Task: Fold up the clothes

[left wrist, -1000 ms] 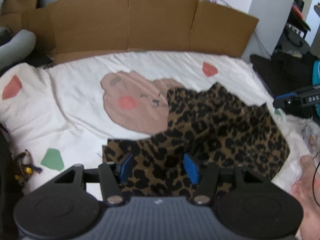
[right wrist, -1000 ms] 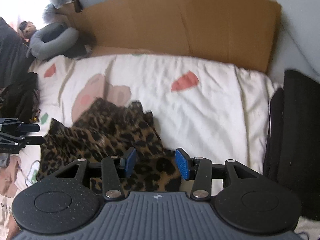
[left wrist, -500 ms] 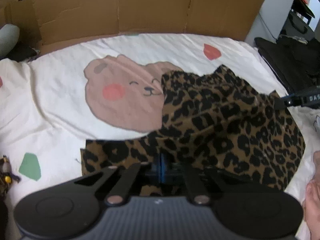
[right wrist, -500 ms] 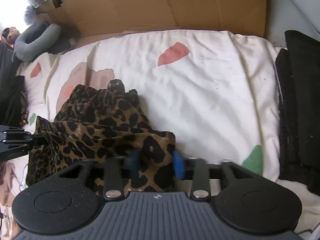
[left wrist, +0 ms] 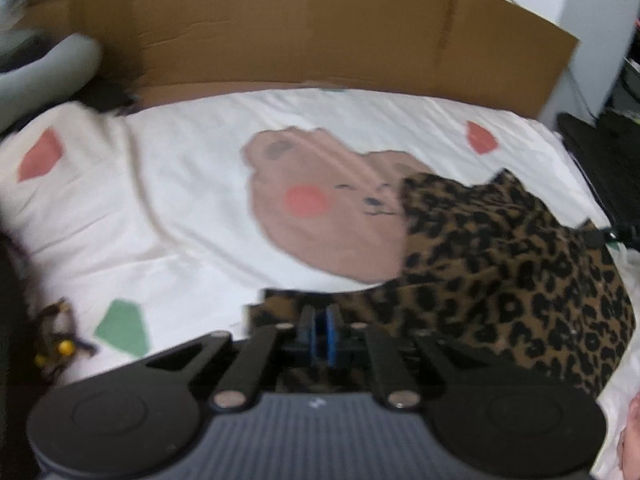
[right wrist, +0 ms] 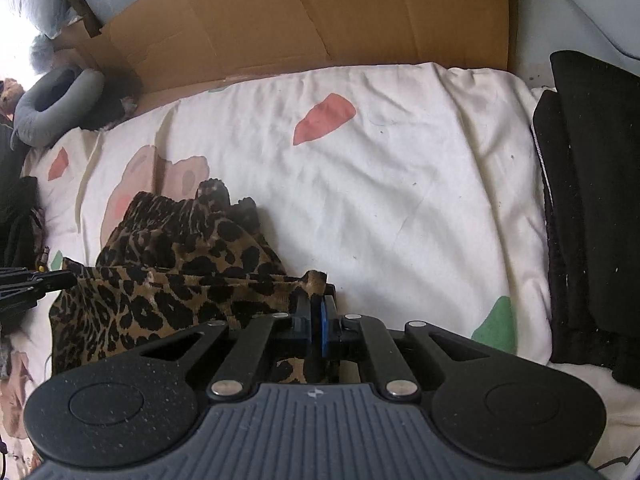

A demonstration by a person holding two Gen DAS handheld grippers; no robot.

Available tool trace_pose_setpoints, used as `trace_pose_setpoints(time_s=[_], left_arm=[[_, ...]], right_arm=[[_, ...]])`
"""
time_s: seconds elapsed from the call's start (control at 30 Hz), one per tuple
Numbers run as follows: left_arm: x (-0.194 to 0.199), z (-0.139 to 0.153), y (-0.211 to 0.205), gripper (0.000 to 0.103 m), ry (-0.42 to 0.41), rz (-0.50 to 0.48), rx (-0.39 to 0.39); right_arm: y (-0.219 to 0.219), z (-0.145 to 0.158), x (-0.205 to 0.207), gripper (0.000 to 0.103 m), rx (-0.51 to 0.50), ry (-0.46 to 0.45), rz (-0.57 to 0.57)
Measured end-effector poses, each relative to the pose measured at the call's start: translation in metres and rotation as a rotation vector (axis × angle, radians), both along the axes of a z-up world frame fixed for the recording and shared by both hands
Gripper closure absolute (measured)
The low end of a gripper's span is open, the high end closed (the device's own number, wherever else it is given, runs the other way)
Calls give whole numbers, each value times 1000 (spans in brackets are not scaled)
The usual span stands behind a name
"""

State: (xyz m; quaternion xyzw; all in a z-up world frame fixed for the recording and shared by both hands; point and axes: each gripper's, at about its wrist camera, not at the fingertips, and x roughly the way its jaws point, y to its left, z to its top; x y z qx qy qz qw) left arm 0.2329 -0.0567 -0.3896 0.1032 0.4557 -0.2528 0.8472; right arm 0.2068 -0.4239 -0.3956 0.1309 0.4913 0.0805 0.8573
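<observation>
A leopard-print garment [left wrist: 512, 264] lies bunched on a white bed cover with a bear print [left wrist: 320, 208]. My left gripper [left wrist: 320, 322] is shut on the garment's near left corner, lifted slightly off the cover. My right gripper [right wrist: 316, 312] is shut on the garment's near right corner [right wrist: 316, 280]; the cloth [right wrist: 180, 264] hangs in folds to the left between both grippers. The left gripper's tip shows at the far left of the right wrist view [right wrist: 36, 280]. The right gripper's tip shows at the right edge of the left wrist view [left wrist: 612, 236].
A cardboard sheet [left wrist: 320, 32] stands along the far edge of the bed. Black folded clothes [right wrist: 592, 208] are stacked at the right. A grey neck pillow [right wrist: 52, 100] lies at the far left. A small trinket [left wrist: 56, 344] lies near the left edge.
Both grippers went from open to shut on the garment's near corners. Both have since risen and pulled back, lifting the near edge so the cloth bunches.
</observation>
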Motion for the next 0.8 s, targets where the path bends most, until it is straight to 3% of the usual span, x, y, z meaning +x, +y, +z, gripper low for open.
trace_pose_setpoints(time_s=[0.07, 0.17, 0.3, 0.47, 0.53, 0.57, 0.8], left_arm=[[4, -1, 9, 85, -3, 34, 4], [9, -2, 18, 69, -12, 75, 12], [15, -8, 18, 66, -4, 84, 9], [11, -11, 8, 70, -9, 35, -1], [10, -13, 7, 79, -12, 36, 7], [11, -14, 8, 92, -15, 41, 11], [12, -11, 20, 98, 30, 90, -7]], right_arm=[[-2, 1, 0, 95, 4, 4, -5], [-3, 0, -2, 82, -6, 6, -14], [-5, -4, -1, 74, -5, 15, -24], [-4, -7, -1, 68, 0, 15, -31], [-3, -8, -1, 68, -3, 16, -30], [-2, -8, -1, 68, -5, 15, -28], [-3, -10, -1, 66, 8, 19, -30]])
